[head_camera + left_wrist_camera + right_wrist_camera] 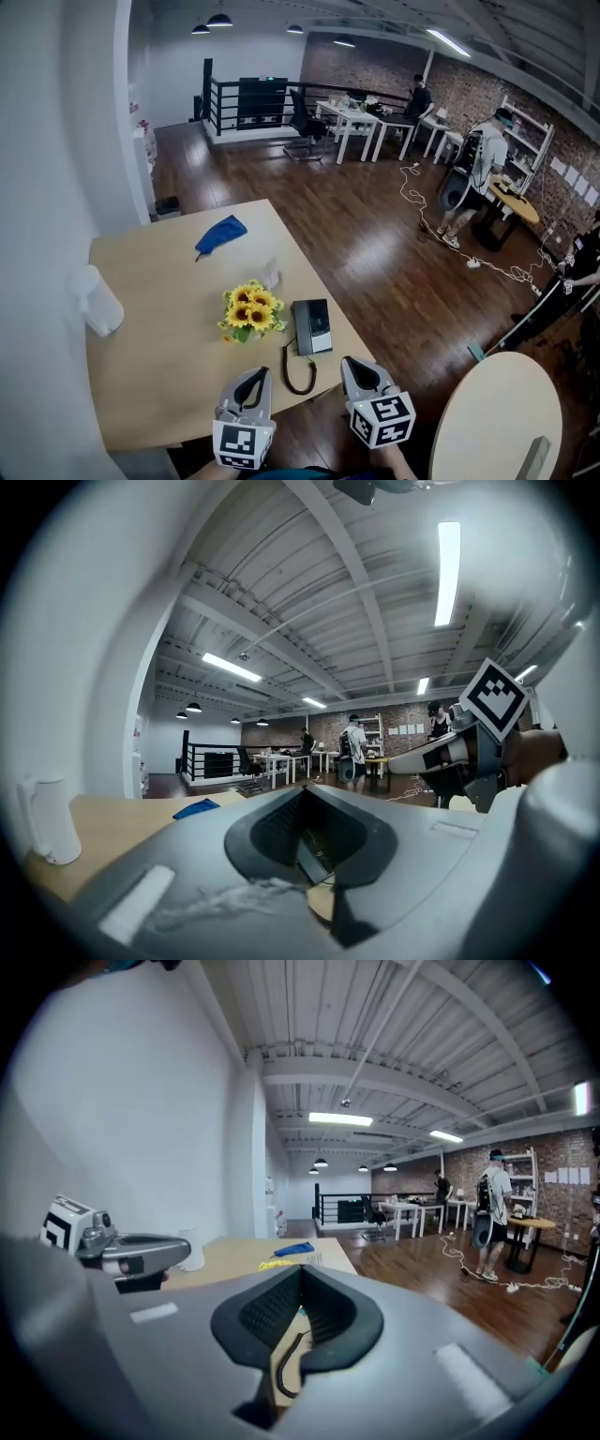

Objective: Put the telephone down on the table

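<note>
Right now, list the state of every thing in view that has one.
telephone: lying flat on the table, unheld.
left gripper: jaws shut, empty.
right gripper: jaws shut, empty.
sunflowers: upright on the table.
blue cloth: crumpled, lying flat.
white jug: upright.

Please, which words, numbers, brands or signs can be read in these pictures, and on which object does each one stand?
No text can be read anywhere.
Left gripper and right gripper: square marker patterns only, no letters.
Sheets on the brick wall: too small to read.
Telephone: no legible label.
</note>
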Motion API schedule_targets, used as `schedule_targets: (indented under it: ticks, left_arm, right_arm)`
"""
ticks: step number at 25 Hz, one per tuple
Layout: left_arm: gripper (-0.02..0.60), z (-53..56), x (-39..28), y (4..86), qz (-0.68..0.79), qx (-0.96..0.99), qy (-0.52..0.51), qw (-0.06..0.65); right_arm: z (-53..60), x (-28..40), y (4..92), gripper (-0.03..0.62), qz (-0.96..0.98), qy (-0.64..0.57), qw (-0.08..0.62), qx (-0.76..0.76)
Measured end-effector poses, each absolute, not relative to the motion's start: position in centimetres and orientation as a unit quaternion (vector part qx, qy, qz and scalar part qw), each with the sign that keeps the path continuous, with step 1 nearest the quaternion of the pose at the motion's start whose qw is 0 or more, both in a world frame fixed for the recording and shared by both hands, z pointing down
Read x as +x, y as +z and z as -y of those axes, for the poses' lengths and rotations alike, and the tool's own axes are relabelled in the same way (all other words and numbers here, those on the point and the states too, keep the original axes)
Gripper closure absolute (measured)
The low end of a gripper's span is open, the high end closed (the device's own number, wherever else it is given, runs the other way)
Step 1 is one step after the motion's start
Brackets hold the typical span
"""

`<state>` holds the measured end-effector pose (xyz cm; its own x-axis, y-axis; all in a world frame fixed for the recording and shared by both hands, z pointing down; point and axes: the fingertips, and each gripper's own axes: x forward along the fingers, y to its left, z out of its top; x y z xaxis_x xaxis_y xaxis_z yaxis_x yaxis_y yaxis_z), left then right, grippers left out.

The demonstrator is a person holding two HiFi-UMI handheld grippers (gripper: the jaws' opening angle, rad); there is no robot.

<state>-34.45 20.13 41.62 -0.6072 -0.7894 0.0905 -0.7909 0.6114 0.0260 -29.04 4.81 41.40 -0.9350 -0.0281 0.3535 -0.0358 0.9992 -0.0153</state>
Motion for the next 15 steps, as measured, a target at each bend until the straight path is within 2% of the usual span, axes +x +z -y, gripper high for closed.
schedule_targets:
  ticks: [3, 11, 15]
  left_arm:
    - [0.569, -18.4, -32.0, 41.4, 0.892, 0.449, 0.023, 0.036]
    - [0.569, -14.0, -22.7, 40.9, 0.886, 0.462, 0.04, 0.023]
    - [0.569, -13.5, -18.2, 41.5, 0.89, 0.453, 0.043, 0.034]
  right_arm:
    - [-4.8, -26.0, 40.6, 0.6, 0.99, -0.006, 0.144, -0.006]
    - [-2.1, -16.6, 40.6, 0.6, 0.994, 0.011, 0.109, -0.028]
    - [-1.9, -12.4, 40.1, 0.6, 0.996, 0.021, 0.068, -0.059]
